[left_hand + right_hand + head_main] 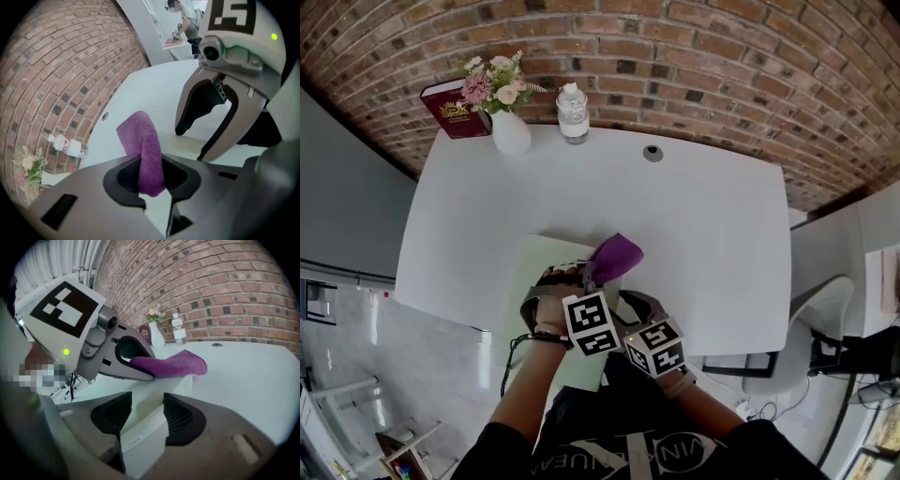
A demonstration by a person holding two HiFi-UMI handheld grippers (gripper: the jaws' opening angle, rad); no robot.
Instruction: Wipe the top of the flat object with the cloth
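Left tongs (151, 165), tilted steeply down, pinch the cloth (617, 255), its length pointing toward upper right. Right tongs (147, 405), half-spread, seem to clamp the flat object's (533, 267) near edge.

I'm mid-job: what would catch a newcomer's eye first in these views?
The purple cloth pinched in the left gripper, held over the pale flat object at the white table's near edge. Next, the right gripper clamping that object's edge, and the flower vase, bottle and red book at the far side by the brick wall.
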